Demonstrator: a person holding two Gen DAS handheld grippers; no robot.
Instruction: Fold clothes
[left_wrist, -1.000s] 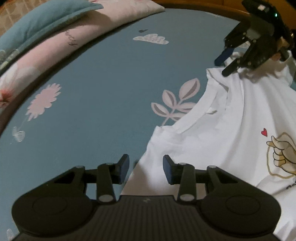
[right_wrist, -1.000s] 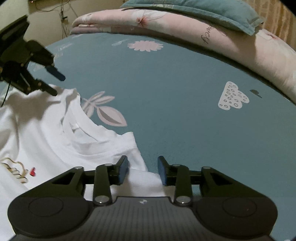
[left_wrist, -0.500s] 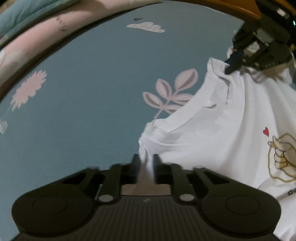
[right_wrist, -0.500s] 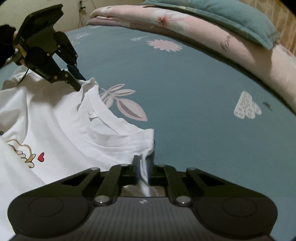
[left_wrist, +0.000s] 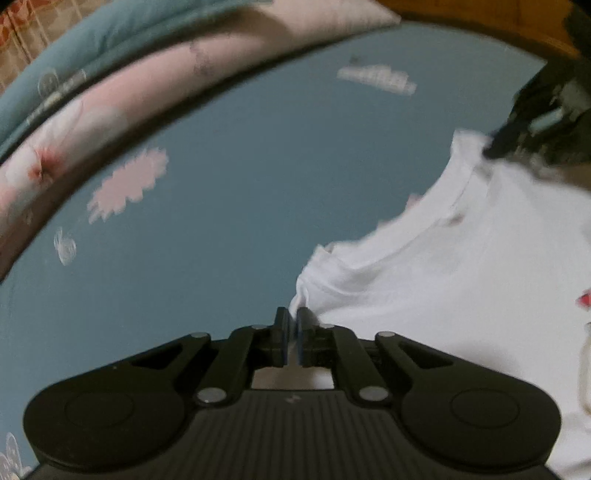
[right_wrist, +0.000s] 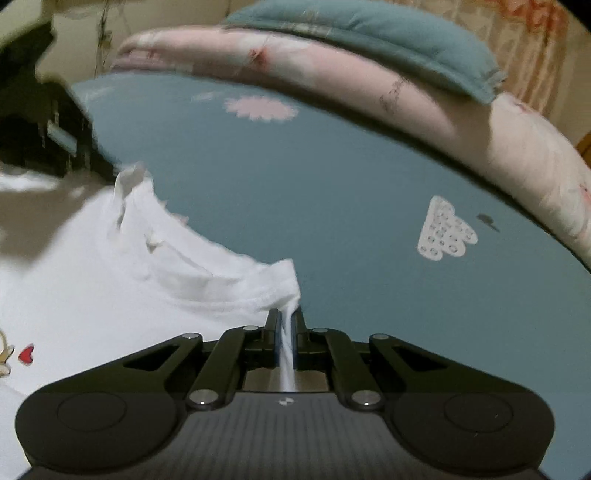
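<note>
A white T-shirt (left_wrist: 461, 280) with a red heart and a drawn print lies on the teal bed sheet (left_wrist: 221, 184). My left gripper (left_wrist: 292, 321) is shut on one shoulder corner of the shirt, with white cloth pinched between its pads. In the right wrist view the same T-shirt (right_wrist: 122, 288) spreads to the left, and my right gripper (right_wrist: 285, 321) is shut on the other shoulder corner, a strip of cloth running back between its jaws. Each gripper shows as a dark blurred shape at the far corner in the other's view: the right gripper (left_wrist: 532, 129), the left gripper (right_wrist: 55, 140).
A pink floral quilt (right_wrist: 369, 88) with a teal pillow (right_wrist: 369, 33) on it runs along the far side of the bed. The teal sheet (right_wrist: 332, 184) with flower and cloud prints stretches beyond the shirt. A wooden bed frame (left_wrist: 480, 22) edges the sheet.
Both grippers went from open over the shirt's shoulders to shut on the cloth. The shoulder corners are now bunched and drawn up at the jaws, and both views are blurred by motion.
</note>
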